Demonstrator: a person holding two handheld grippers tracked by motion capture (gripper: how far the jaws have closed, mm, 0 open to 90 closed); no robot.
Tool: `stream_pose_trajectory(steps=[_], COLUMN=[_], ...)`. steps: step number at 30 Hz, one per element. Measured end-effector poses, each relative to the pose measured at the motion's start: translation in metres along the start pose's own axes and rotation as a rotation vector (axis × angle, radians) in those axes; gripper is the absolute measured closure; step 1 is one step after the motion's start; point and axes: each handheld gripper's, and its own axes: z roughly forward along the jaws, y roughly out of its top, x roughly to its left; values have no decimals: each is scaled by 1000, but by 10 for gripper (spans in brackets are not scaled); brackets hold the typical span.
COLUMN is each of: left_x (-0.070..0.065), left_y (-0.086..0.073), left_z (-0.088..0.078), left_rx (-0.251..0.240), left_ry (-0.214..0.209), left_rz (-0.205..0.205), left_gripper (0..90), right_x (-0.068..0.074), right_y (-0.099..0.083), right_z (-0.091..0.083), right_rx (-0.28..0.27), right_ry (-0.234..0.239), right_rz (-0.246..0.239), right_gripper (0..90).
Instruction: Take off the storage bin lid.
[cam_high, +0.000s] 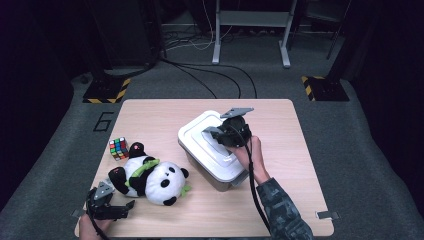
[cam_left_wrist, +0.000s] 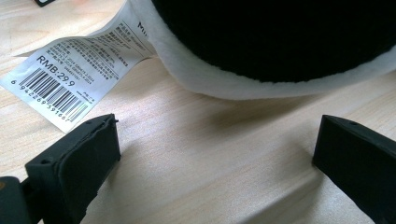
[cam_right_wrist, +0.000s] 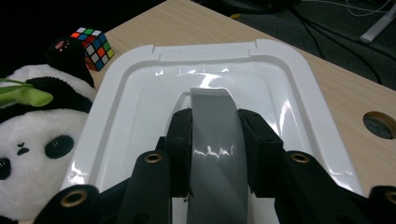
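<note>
Lid handle (cam_right_wrist: 212, 140) sits clamped between the right gripper's (cam_right_wrist: 214, 122) fingers (cam_right_wrist: 180, 140); left gripper (cam_left_wrist: 215, 144) gapes beside the panda (cam_left_wrist: 280, 42).

Lidded box (cam_high: 212, 150) mid-table, plush panda (cam_high: 150, 176) to its left, puzzle cube (cam_high: 118, 148) behind panda

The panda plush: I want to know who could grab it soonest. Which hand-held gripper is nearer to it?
Left. The left hand-held gripper sits open just beside the panda plush; the right hand-held gripper is shut on the box lid's grey handle, farther off.

Plush panda (cam_left_wrist: 280, 42) cropped at frame top, tag print (cam_left_wrist: 100, 49) illegible
</note>
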Motion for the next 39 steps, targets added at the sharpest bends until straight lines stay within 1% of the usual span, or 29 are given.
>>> stream_pose_trajectory(steps=[1, 2, 3, 5, 6, 7, 10, 11, 12, 14, 15, 17, 18, 20, 25, 27, 28, 34, 39], left_x=[0, 0, 0, 0, 0, 0, 0, 0, 0, 0, 0, 0, 0, 0, 0, 0, 0, 0, 0], left_y=[0, 0, 0, 0, 0, 0, 0, 0, 0, 0, 0, 0, 0, 0, 0, 0, 0, 0, 0], left_z=[-1, 0, 0, 0, 0, -1, 0, 0, -1, 0, 0, 0, 0, 0, 0, 0, 0, 0, 0], left_rx=[7, 5, -3, 5, -3, 7, -2, -2, 7, -2, 1, -2, 2, -2, -2, -2, -2, -2, -3], left_ry=[-2, -1, 2, -1, 2, -2, 2, 1, -2, 1, -1, 2, -1, 1, 1, 1, 1, 1, 2], left_rz=[1, 1, -1, 1, -1, 2, -1, 0, 1, -1, 0, -1, 0, -1, -1, -1, -1, -2, -2], left_gripper=[2, 2, 2, 2, 2, 2, 2, 2, 2, 2, 2, 2, 2, 2, 2, 2, 2, 2, 2], right_x=[0, 1, 0, 1, 0, 0, -1, -2, -3, -3, -5, -7, -8, -10, -16, -17, -19, -26, -34], right_y=[1, 2, 2, 4, 4, 4, 5, 5, 5, 5, 6, 6, 7, 8, 11, 12, 12, 13, 11], right_z=[-3, -4, -6, -10, -12, -13, -17, -19, -20, -23, -25, -30, -33, -37, -51, -55, -56, -67, -74], right_rx=[-2, -5, -8, -10, -14, -16, -18, -20, -17, -21, -17, -27, -29, -39, -60, -58, -64, -76, -83], right_ry=[0, -2, -3, -5, -7, -8, -12, -14, -19, -25, -27, -30, -34, -37, -53, -59, -61, -83, -104], right_rz=[-3, -2, -12, -15, -17, -18, -19, -27, -32, -25, -25, -23, -31, -19, -23, -14, -20, -12, 3], right_gripper=[664, 664, 664, 664, 664, 664, 663, 664, 664, 664, 663, 664, 664, 663, 664, 664, 664, 663, 663])
